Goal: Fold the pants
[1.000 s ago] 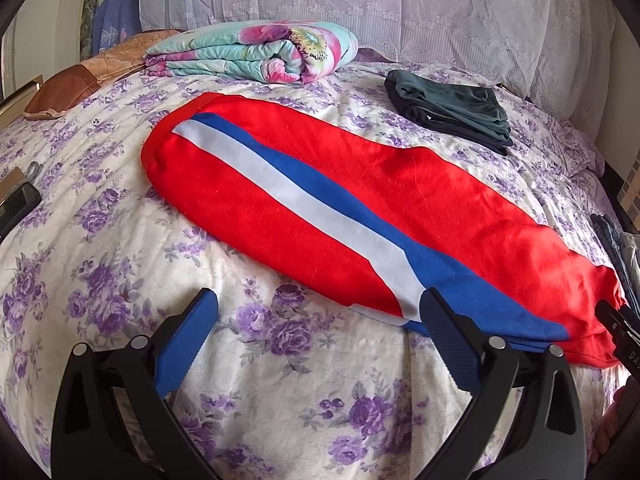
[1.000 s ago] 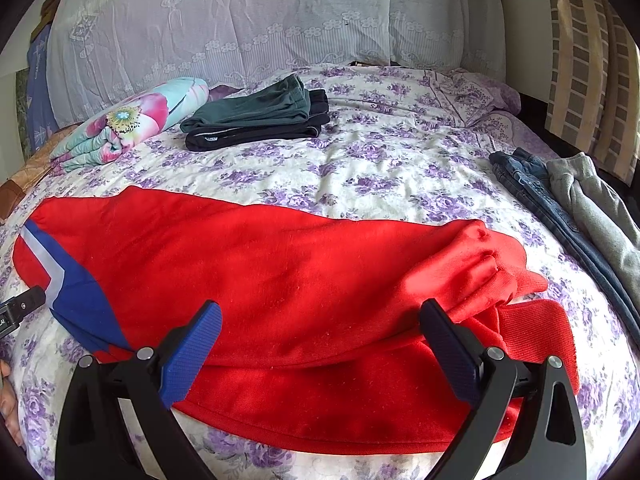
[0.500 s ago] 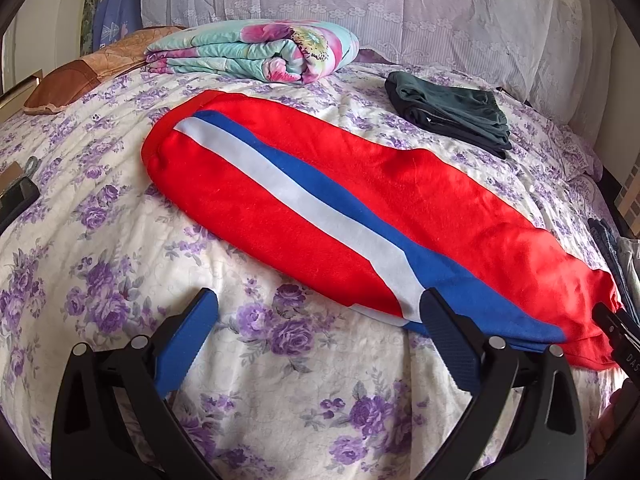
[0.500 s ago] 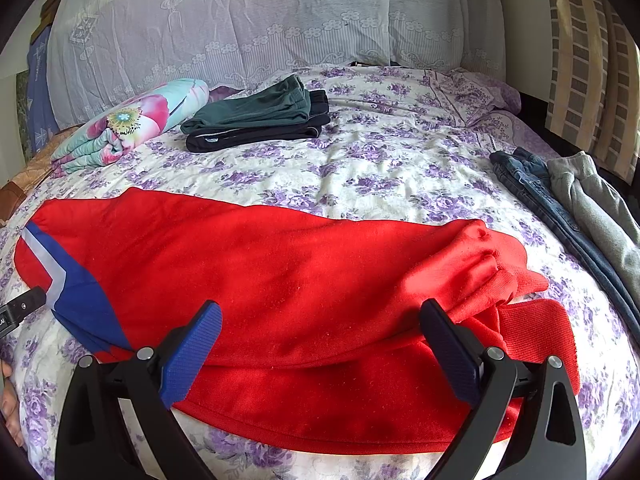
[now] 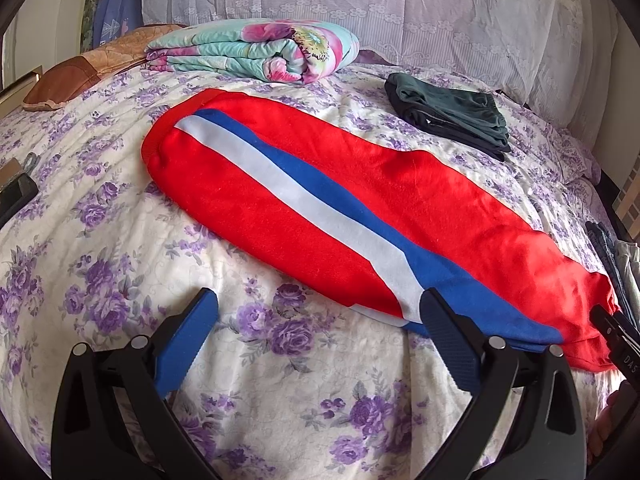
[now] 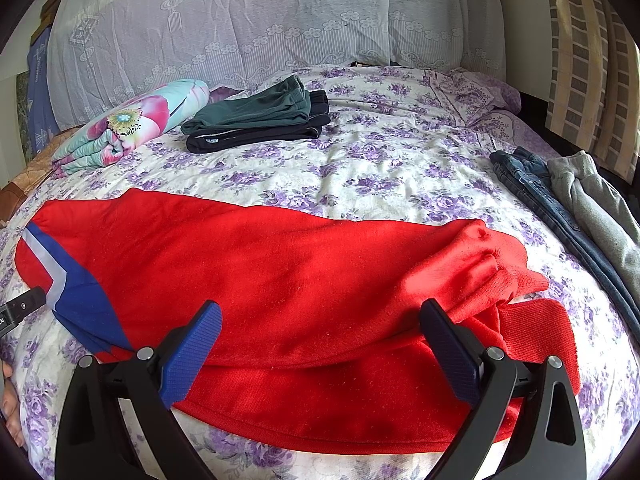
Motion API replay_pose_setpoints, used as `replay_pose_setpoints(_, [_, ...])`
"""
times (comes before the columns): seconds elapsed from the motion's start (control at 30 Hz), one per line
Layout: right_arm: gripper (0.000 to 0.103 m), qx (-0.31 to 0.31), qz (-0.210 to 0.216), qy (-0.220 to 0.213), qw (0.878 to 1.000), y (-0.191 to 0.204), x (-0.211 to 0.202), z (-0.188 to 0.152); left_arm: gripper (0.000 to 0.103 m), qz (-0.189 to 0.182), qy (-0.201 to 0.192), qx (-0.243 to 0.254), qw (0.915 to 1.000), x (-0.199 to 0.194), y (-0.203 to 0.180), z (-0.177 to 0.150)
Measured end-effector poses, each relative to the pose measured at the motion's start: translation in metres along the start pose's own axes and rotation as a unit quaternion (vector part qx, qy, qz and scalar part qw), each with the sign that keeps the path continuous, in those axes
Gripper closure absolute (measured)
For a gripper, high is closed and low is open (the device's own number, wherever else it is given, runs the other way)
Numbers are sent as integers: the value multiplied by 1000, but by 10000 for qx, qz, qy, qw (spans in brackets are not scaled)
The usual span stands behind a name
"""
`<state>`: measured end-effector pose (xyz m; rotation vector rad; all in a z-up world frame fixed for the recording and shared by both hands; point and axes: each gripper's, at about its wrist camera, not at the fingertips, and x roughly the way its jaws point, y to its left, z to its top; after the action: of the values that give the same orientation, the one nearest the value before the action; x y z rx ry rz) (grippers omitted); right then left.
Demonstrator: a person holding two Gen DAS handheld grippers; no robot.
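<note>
The red pants [image 5: 360, 216] lie lengthwise across the bed [image 5: 80, 240], legs stacked one on the other, the white and blue stripe facing up. The waistband end [image 6: 516, 320] is bunched at the right.

Over the last second very little has changed: the pants have not moved, and both tongs have held their places with only a slight drift in the left view.

The left gripper [image 5: 318, 320] stands wide, empty, above the sheet by the near edge of the pants. The right gripper [image 6: 320, 328] stands equally wide, empty, above the waist half.

Judgement: this is a pause before the next fold; neither end is gripped yet.

Folded dark clothes [image 6: 256, 120] and a rolled quilt [image 5: 256, 54] lie well apart.
</note>
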<state>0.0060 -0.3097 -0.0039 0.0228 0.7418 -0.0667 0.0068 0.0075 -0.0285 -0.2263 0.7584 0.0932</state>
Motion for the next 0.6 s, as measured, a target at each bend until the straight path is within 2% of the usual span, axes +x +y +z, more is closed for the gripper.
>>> replay_pose_setpoints(0.6, [3, 3, 5, -4, 10000, -1, 0, 0, 5, -32, -11, -32, 10000, 1, 0, -2])
